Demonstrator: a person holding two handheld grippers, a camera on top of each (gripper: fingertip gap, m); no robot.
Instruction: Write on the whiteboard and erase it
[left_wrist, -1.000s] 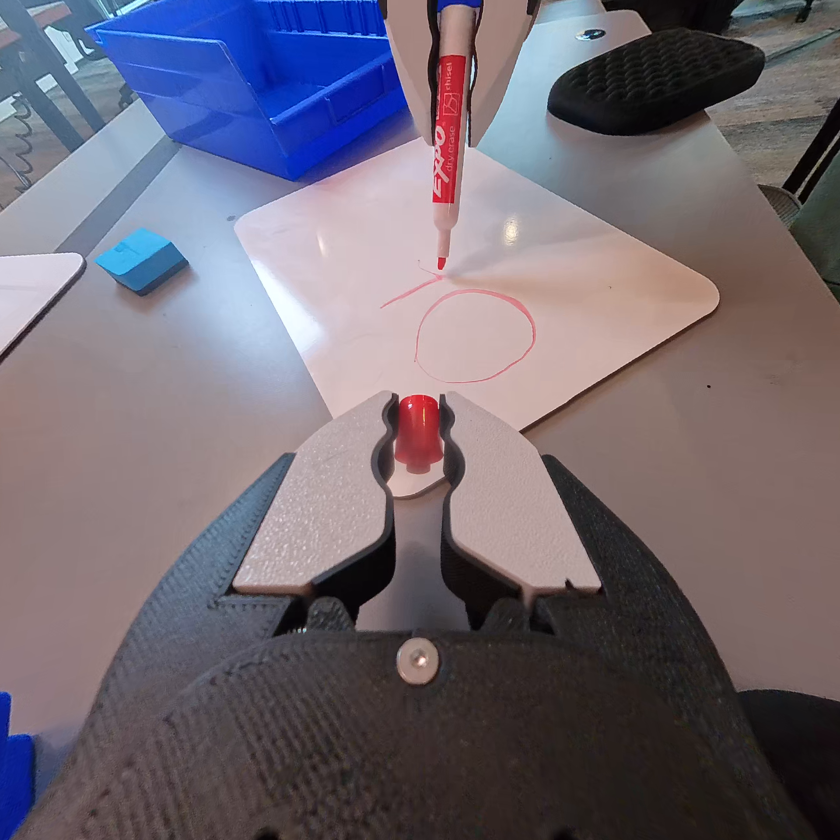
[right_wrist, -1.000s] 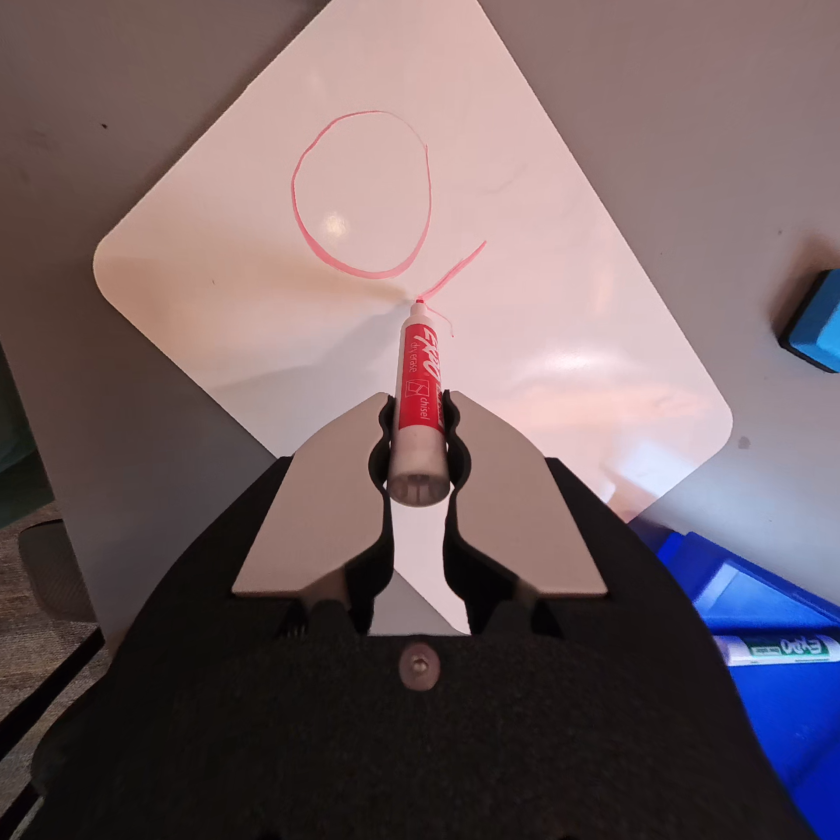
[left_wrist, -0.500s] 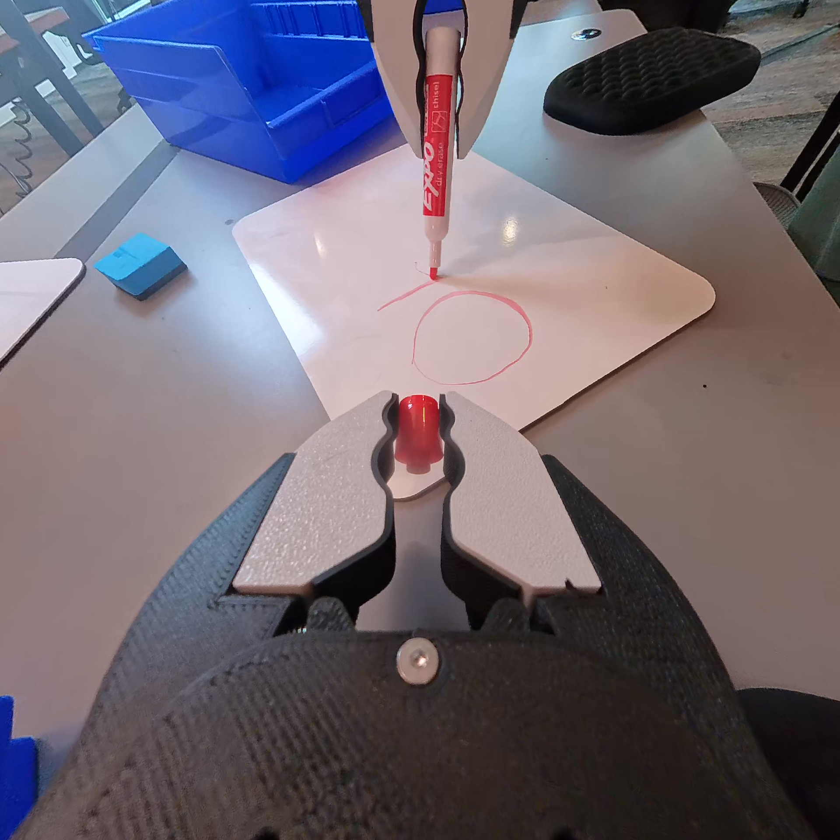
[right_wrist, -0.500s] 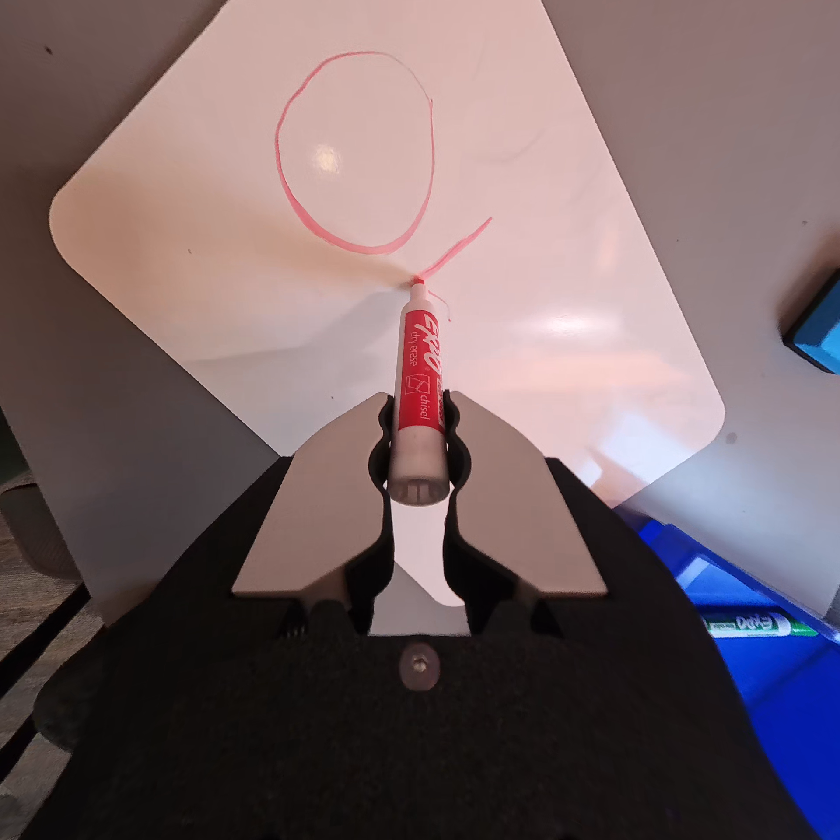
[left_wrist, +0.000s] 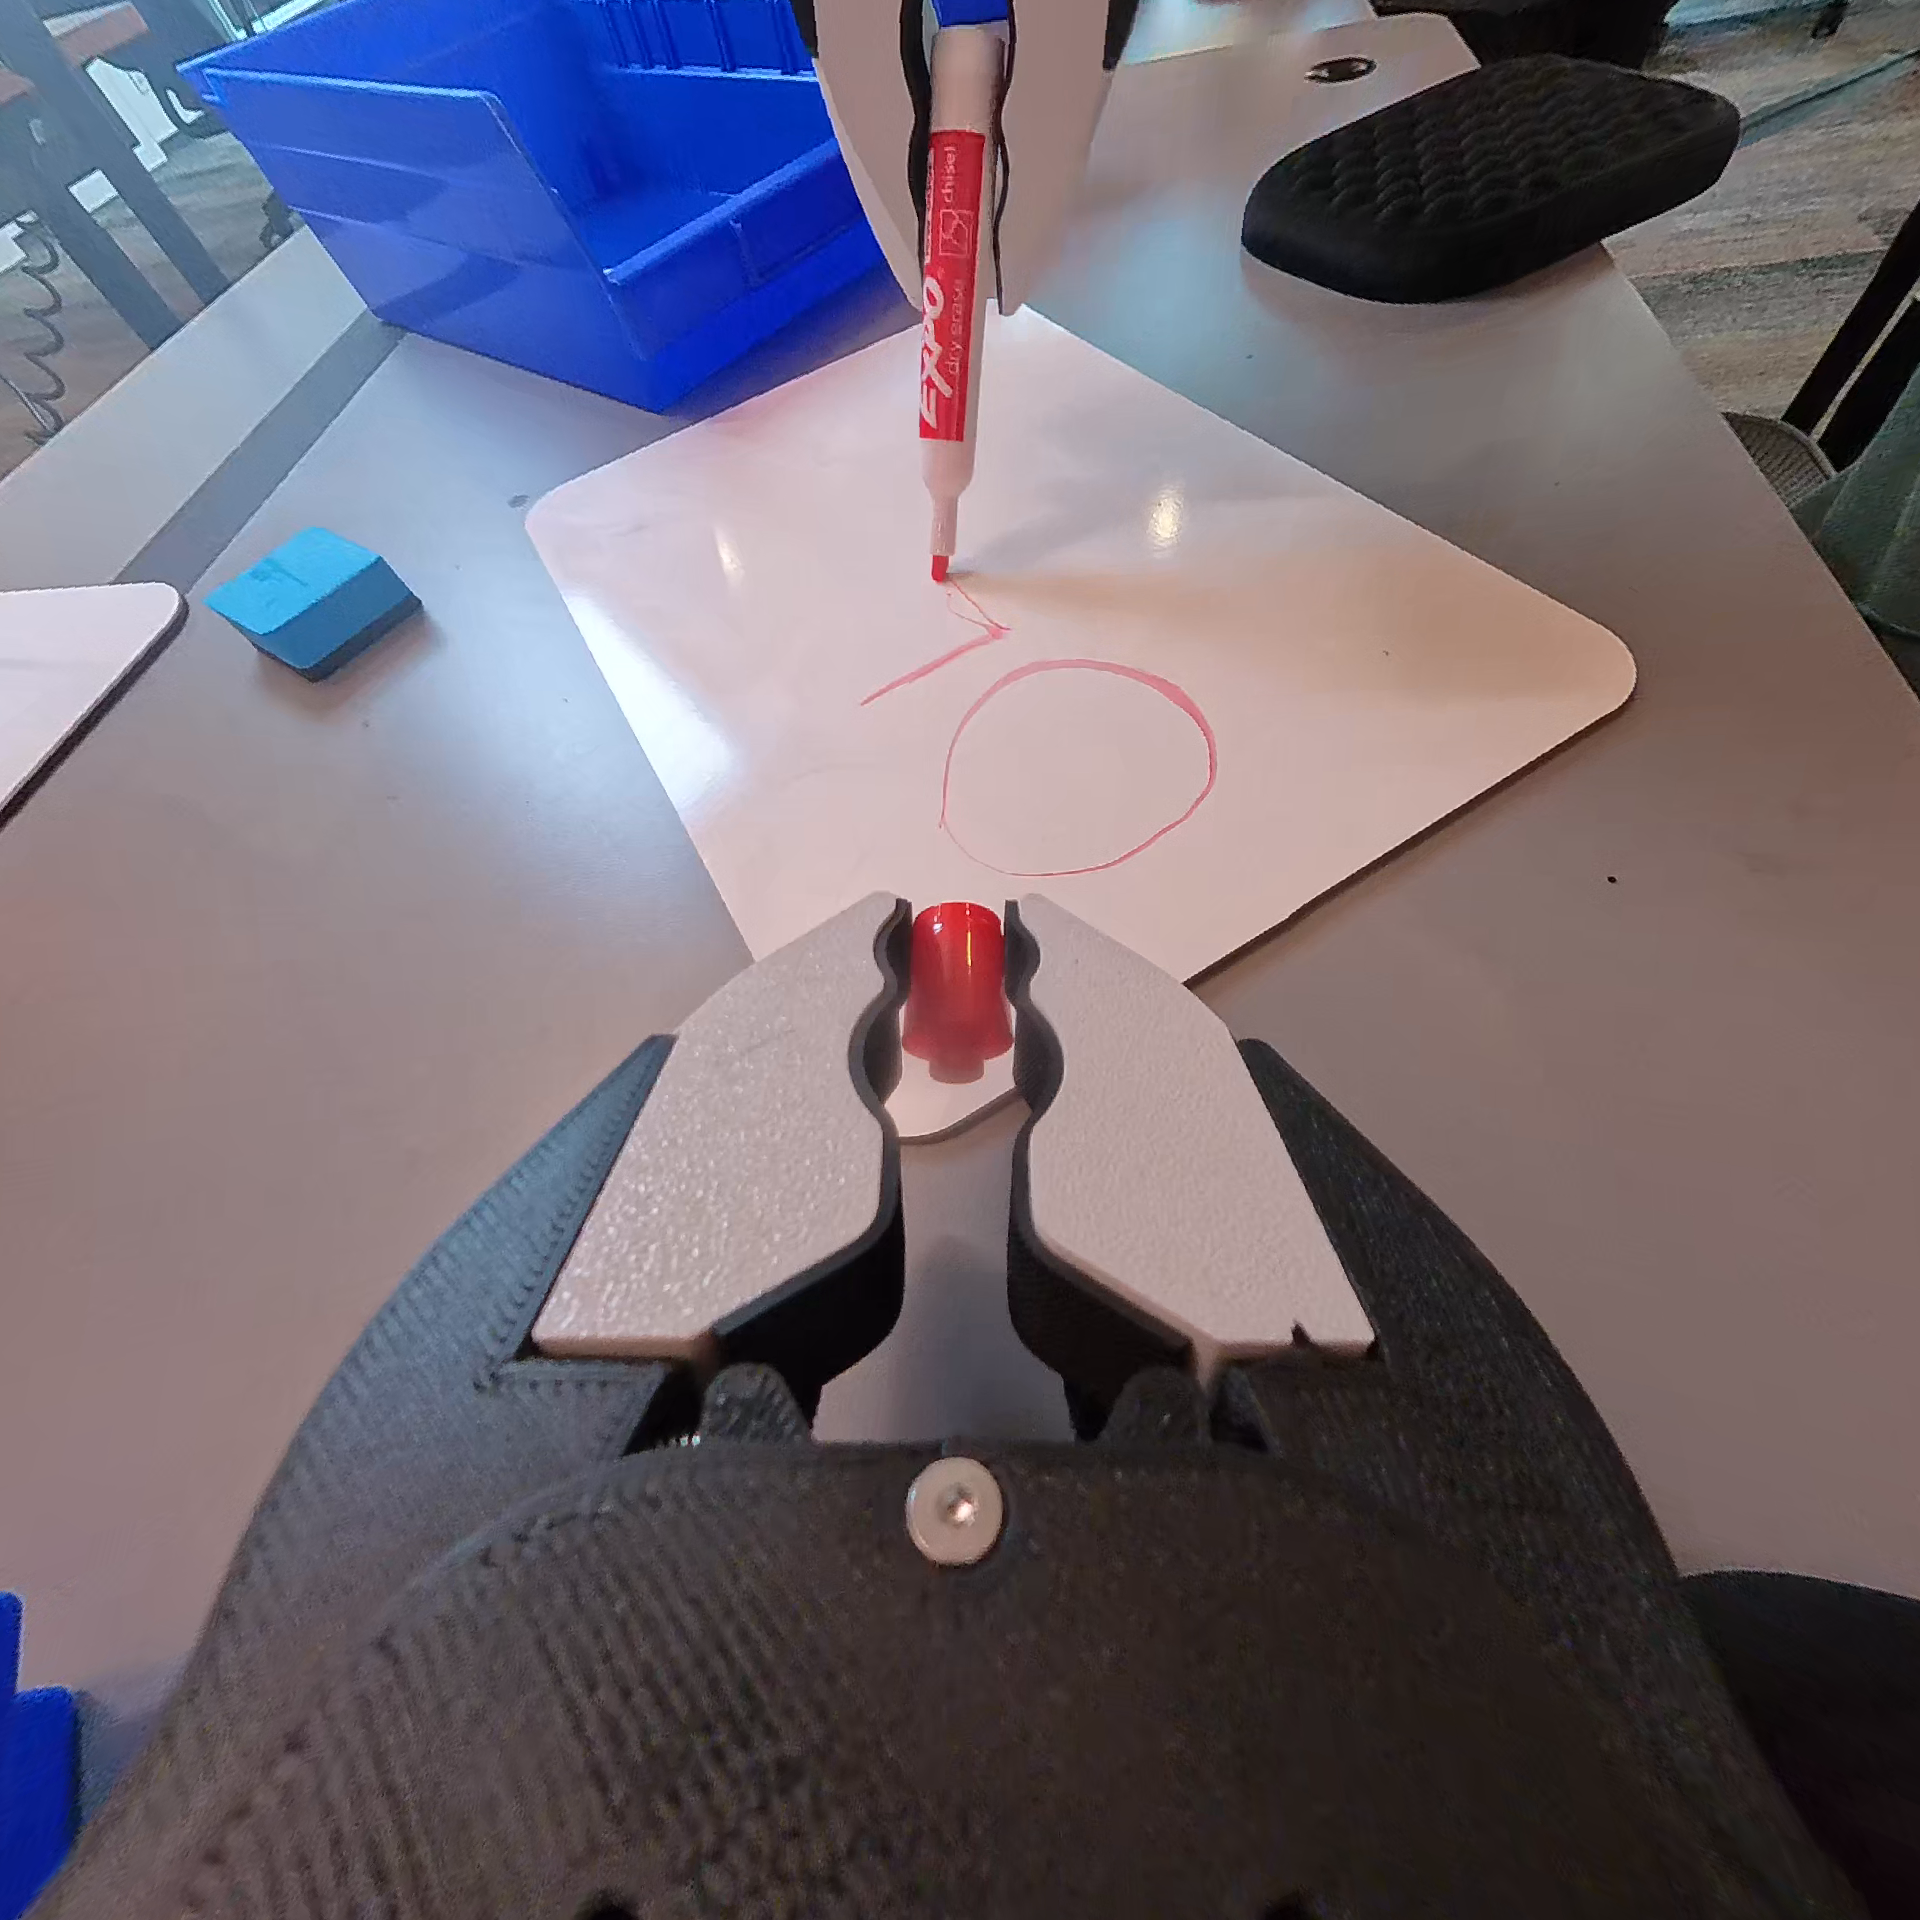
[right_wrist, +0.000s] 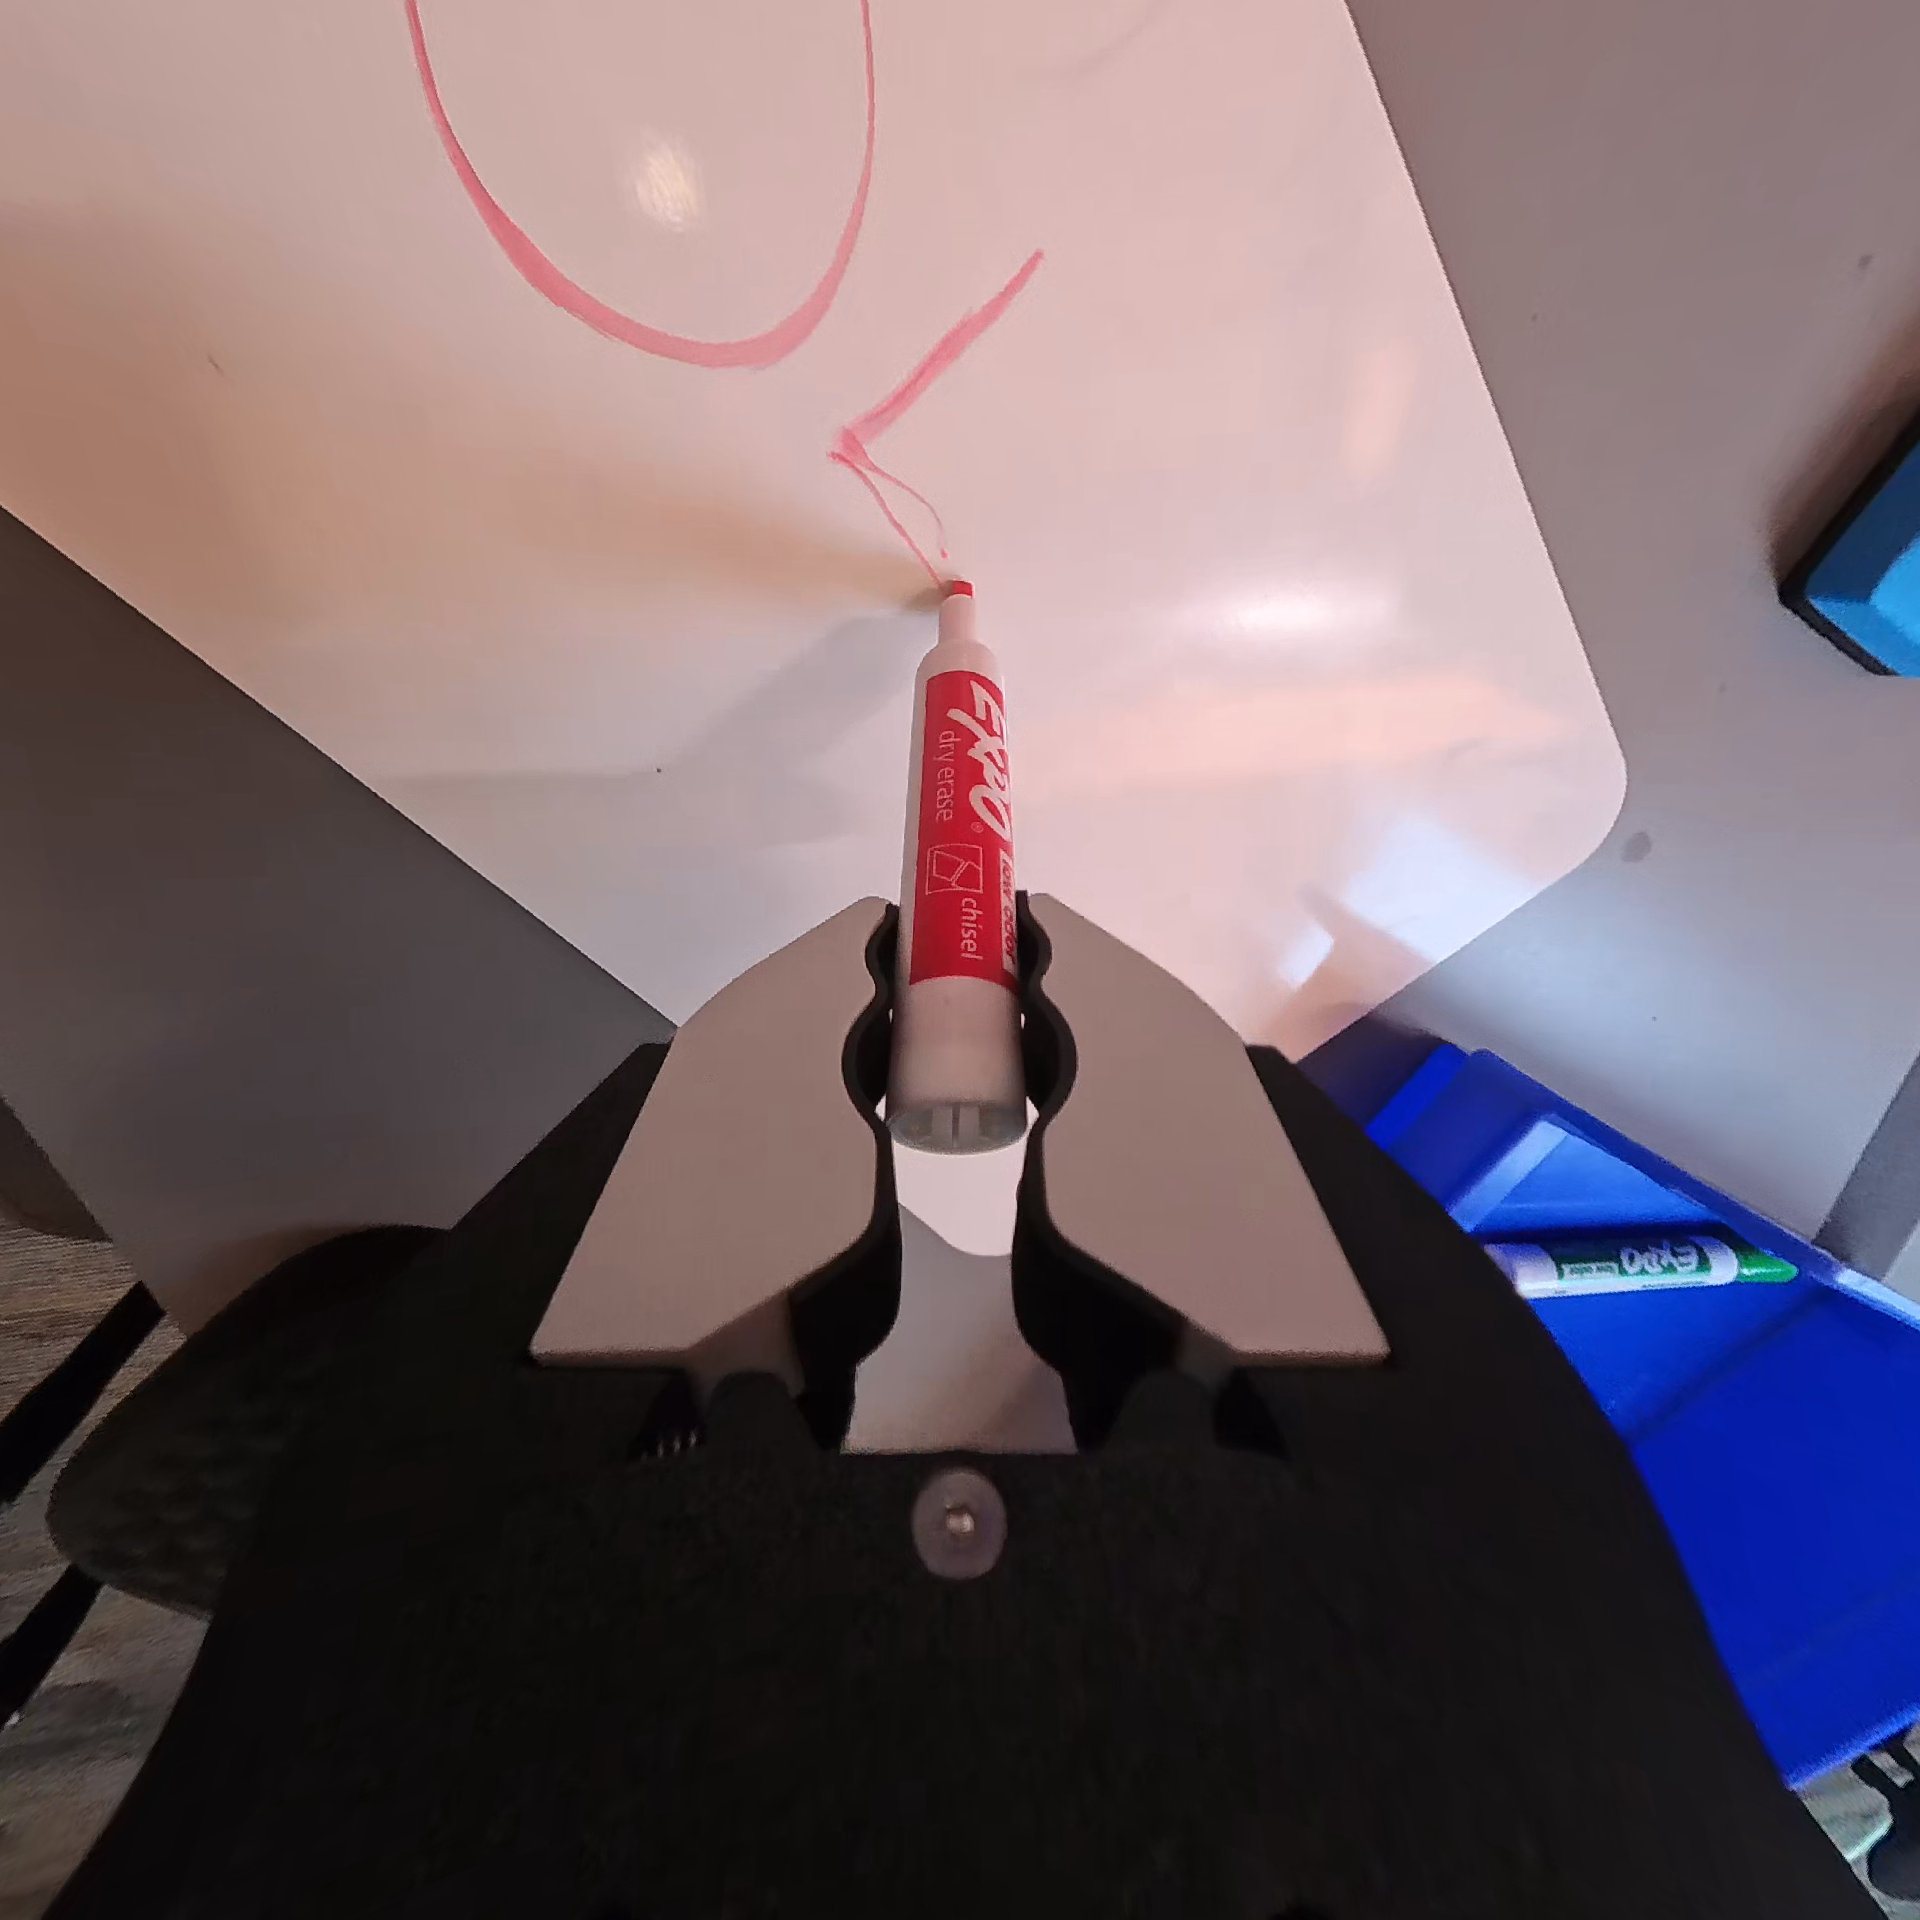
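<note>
Left wrist view: the left gripper (left_wrist: 956, 935) is clamped on a red marker cap (left_wrist: 954, 987) at the near corner of the whiteboard (left_wrist: 1351, 644), which lies on the grey worktop (left_wrist: 312, 935). A blue eraser (left_wrist: 312, 601) sits left of the board.

Right wrist view: the right gripper (right_wrist: 958, 925) clamps the red marker (right_wrist: 958, 831), tip touching the board beside a red circle (right_wrist: 665, 208).

Bright, sharp views; overhead glare on the whiteboard (left_wrist: 1299, 582), edges bowed.
</note>
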